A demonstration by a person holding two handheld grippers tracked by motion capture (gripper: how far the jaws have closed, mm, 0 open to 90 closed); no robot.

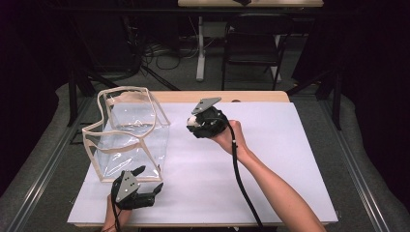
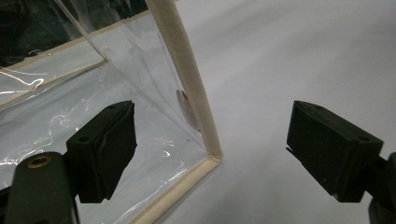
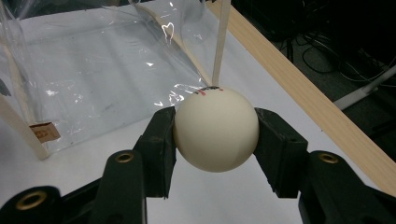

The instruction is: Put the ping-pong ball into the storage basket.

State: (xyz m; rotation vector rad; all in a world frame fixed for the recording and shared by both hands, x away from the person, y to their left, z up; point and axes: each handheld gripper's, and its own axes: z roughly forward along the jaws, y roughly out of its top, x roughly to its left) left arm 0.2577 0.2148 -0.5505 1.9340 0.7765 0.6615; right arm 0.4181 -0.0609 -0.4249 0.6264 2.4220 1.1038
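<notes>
Right gripper (image 3: 215, 140) clamps the ball (image 3: 215, 129); lift it over the bag (image 1: 128, 133) rim at nine o'clock while the open left gripper (image 2: 210, 149) steadies a corner.

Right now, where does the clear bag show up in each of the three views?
High view: clear bag stands left of centre, beside the left gripper.
Left gripper view: its bottom corner sits between the open jaws.
Right gripper view: upper left, behind the held ball.
Shared landmark: the bag's cream trim.

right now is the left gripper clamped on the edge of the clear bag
No, the left gripper has its jaws wide apart, one on each side of the clear bag corner's beige trim, touching nothing.
</notes>
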